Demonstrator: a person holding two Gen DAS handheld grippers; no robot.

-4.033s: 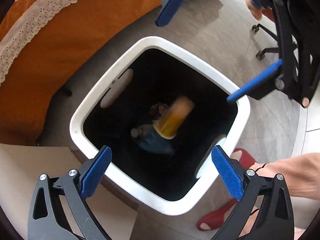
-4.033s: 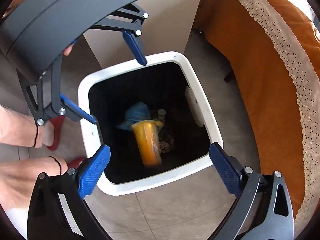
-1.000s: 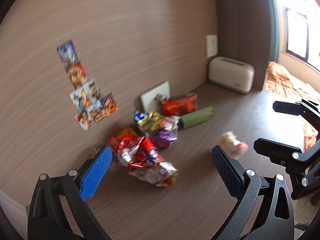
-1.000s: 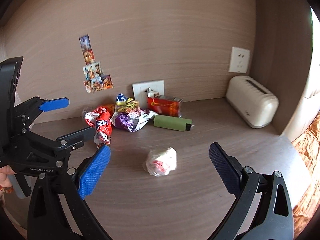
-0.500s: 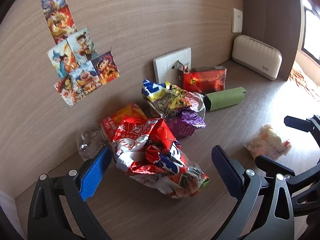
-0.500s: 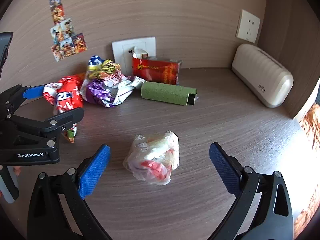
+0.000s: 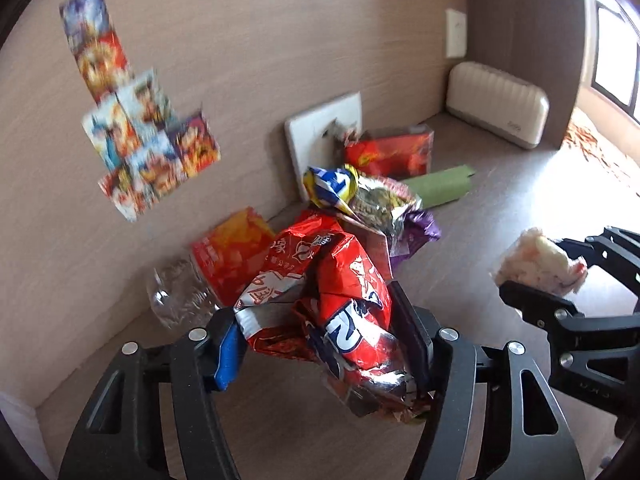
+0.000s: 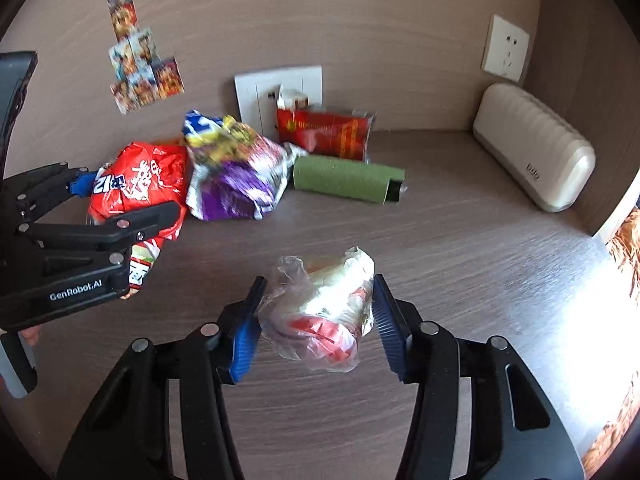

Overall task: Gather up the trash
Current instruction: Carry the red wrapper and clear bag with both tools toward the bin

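Closing left claw (image 7: 320, 344) pinches red wrapper (image 7: 340, 300); right claw (image 8: 318, 320) brackets plastic wad (image 8: 320, 308).

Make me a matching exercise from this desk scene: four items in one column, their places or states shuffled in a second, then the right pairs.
Items:
1. crumpled red snack bag
2. clear plastic bag wad with red and white scraps
3. green fabric-covered cylinder
4. cream ribbed box

Places or states:
A. lying on its side in front of the red carton
B. between the closing jaws of the left gripper
C. in the far right corner under a wall socket
D. between the closing jaws of the right gripper

Pairs: 1-B, 2-D, 3-A, 4-C
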